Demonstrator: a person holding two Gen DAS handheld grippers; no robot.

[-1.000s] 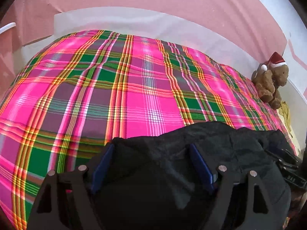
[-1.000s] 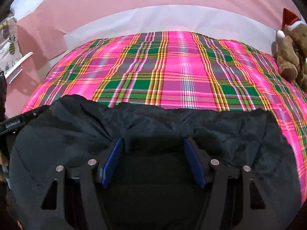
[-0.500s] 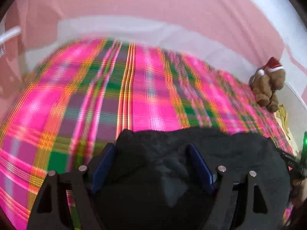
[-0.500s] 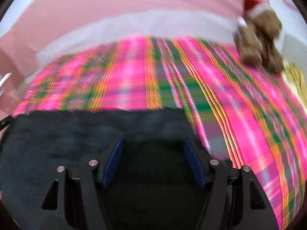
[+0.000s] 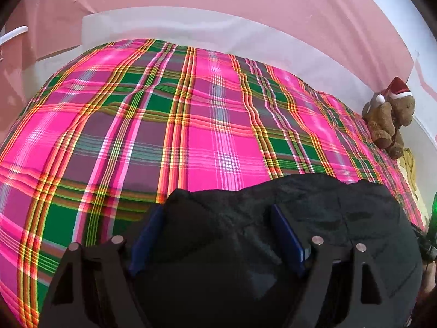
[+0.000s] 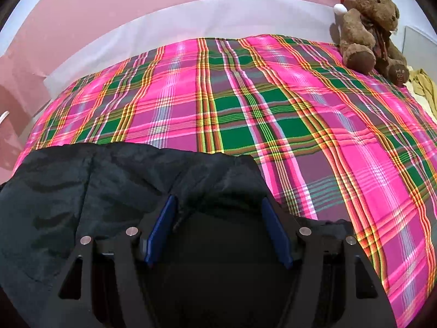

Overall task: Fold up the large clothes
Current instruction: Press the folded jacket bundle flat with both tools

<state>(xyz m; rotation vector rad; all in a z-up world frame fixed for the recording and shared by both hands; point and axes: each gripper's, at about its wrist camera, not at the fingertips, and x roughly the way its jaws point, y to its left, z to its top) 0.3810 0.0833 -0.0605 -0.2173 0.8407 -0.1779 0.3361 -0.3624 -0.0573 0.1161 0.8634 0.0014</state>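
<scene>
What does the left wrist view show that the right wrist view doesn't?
Only the left wrist view: a small green light at the right edge, and a white rail at far left before the pink wall. Only the right wrist view: the printing on the sole of the brown teddy bear in a red Santa hat. Both: the pink and green plaid bedspread, the black padded garment bunched between wide-set blue pads, the bear, and some yellow cloth beside it.
</scene>
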